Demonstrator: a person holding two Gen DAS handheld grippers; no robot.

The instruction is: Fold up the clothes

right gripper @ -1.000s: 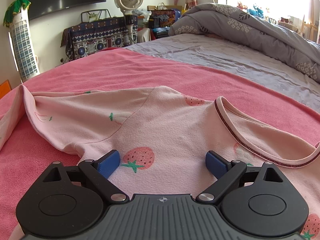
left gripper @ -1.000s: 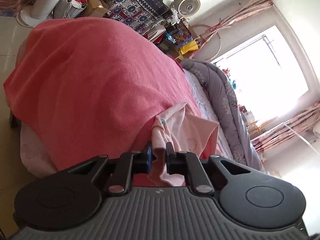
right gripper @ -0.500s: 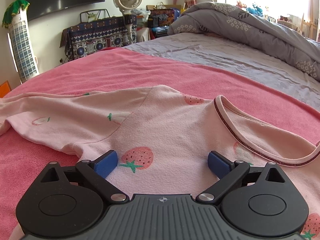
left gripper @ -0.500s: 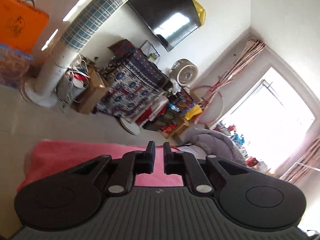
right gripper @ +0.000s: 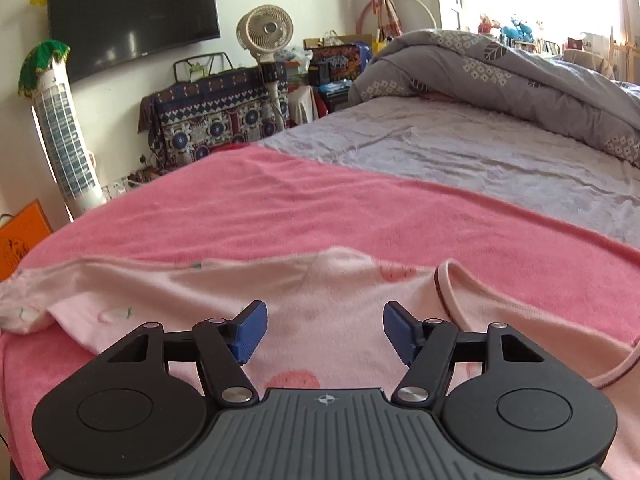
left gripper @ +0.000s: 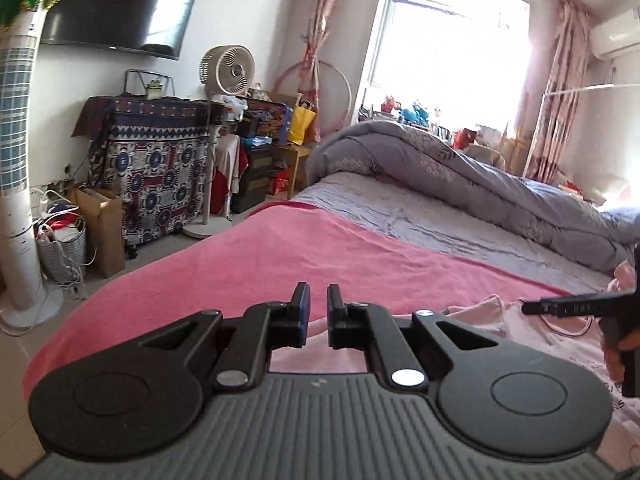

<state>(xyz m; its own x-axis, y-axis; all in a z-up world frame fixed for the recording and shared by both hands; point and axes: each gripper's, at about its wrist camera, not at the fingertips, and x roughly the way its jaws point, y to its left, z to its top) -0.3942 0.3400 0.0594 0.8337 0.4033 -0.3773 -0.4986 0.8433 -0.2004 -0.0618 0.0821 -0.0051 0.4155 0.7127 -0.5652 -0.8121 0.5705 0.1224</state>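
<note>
A pale pink shirt with strawberry prints (right gripper: 320, 292) lies spread on the pink blanket (right gripper: 280, 204), its dark-trimmed neckline (right gripper: 446, 292) to the right and one sleeve (right gripper: 28, 304) stretched out to the left. My right gripper (right gripper: 324, 328) is open and empty, low over the shirt's chest. My left gripper (left gripper: 314, 312) is nearly shut with a narrow gap and holds nothing; it hovers over the shirt (left gripper: 532, 332) near the bed's edge. The right gripper also shows at the right edge of the left wrist view (left gripper: 576, 308).
A grey quilt (right gripper: 520, 76) is bunched along the far right of the bed on a grey sheet (right gripper: 460, 152). Beyond the bed stand a tower fan (left gripper: 16, 160), a round fan (left gripper: 228, 68), a patterned covered cabinet (left gripper: 160, 176) and clutter on the floor.
My left gripper let go of the sleeve, swung up and came level over the bed. The sleeve now lies flat on the left. My right gripper rose slightly and narrowed a little.
</note>
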